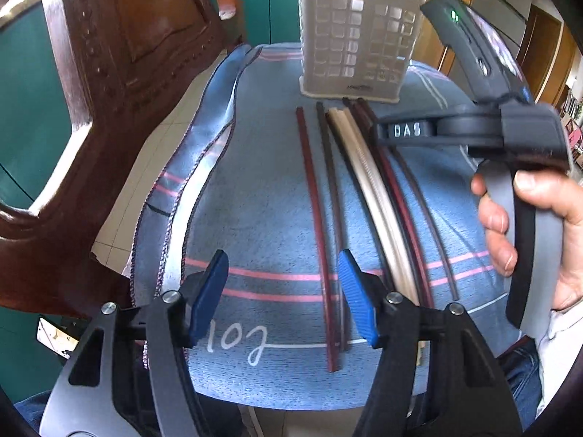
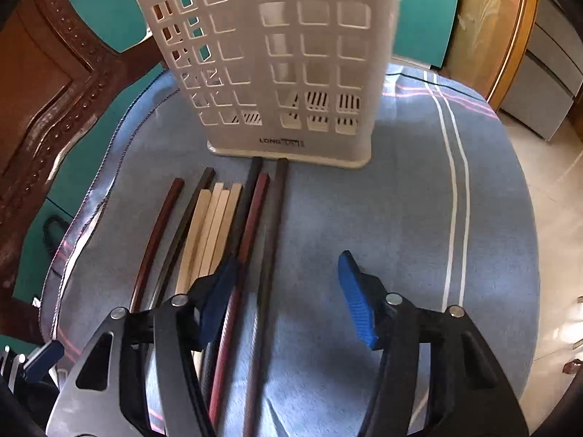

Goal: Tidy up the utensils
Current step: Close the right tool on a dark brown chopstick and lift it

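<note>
Several chopsticks lie side by side on a blue cloth: dark red [image 1: 316,218], black [image 1: 329,182] and cream [image 1: 368,182] ones. They also show in the right wrist view, cream [image 2: 211,229] and dark red [image 2: 251,218]. A white perforated utensil holder [image 1: 351,36] [image 2: 269,62] stands upright just beyond their far ends. My left gripper [image 1: 282,298] is open and empty, low over the cloth left of the chopsticks' near ends. My right gripper [image 2: 288,291] is open and empty above the rightmost chopsticks; its body [image 1: 473,131] shows in the left wrist view.
The blue cloth [image 1: 262,189] [image 2: 400,200] with pink and white stripes covers a small round table. A carved dark wooden chair [image 1: 120,73] [image 2: 47,83] stands close on the left. Tiled floor [image 2: 557,218] lies to the right.
</note>
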A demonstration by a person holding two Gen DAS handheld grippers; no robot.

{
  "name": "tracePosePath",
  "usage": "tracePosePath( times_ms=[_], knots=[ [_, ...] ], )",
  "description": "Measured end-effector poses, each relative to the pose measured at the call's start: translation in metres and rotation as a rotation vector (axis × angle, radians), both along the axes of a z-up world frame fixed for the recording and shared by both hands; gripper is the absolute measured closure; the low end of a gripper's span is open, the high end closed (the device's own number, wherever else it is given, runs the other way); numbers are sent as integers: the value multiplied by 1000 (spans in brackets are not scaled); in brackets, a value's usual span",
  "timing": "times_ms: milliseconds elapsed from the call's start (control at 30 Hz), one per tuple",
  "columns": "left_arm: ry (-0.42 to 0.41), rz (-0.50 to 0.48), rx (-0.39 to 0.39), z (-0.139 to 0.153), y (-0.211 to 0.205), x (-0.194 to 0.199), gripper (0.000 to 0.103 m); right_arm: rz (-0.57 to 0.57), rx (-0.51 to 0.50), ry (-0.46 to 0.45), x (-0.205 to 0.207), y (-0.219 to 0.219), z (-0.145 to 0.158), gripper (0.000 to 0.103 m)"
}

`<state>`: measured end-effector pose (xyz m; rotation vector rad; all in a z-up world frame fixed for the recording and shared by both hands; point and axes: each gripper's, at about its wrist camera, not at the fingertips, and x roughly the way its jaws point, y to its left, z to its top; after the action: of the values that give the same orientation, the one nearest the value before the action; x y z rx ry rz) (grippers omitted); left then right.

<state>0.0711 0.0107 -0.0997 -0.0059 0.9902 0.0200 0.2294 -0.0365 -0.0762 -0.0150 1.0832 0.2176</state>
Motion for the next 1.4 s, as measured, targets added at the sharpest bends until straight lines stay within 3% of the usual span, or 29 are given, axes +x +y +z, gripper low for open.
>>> tracePosePath(
  times_ms=[100, 200, 367, 533, 567, 833, 933, 1000, 1067, 1100, 1233, 1333, 1400],
  knots=[
    [13, 0, 5, -5, 2, 4, 40, -17, -1, 5, 0, 3, 1, 45],
    [18, -5, 6, -6, 0, 4, 39, -26, 15, 9, -2, 0, 4, 58],
    [24, -19, 12, -10, -6, 8, 37, -16, 68, 22, -14, -17, 11, 88],
    [38, -27, 24, -16, -11, 10, 36, -22, 42, -3, -23, -24, 14, 93],
    [39, -27, 25, -17, -12, 12, 36, -34, 31, -13, -25, -27, 16, 102],
    [41, -28, 30, -20, -13, 14, 31, -168, 34, 41, -31, -82, 15, 102],
    [43, -28, 31, -20, -17, 14, 30, -174, 95, 31, -30, -93, 18, 101],
    [44, -31, 30, -21, -20, 16, 30, -145, 140, 22, -31, -93, 22, 90],
    [43, -36, 32, -22, -21, 17, 29, -113, 174, 10, -34, -91, 25, 66],
    [41, -38, 34, -22, -23, 18, 28, -103, 177, 9, -31, -81, 22, 64],
    [36, -36, 23, -23, -20, 19, 27, -83, 144, 26, -16, -40, 7, 64],
    [30, -36, 4, -22, -18, 21, 27, -62, 111, 34, -19, -33, 9, 88],
    [5, -31, -25, -17, -14, 21, 27, -58, 121, 46, -21, -34, 9, 90]
  ],
)
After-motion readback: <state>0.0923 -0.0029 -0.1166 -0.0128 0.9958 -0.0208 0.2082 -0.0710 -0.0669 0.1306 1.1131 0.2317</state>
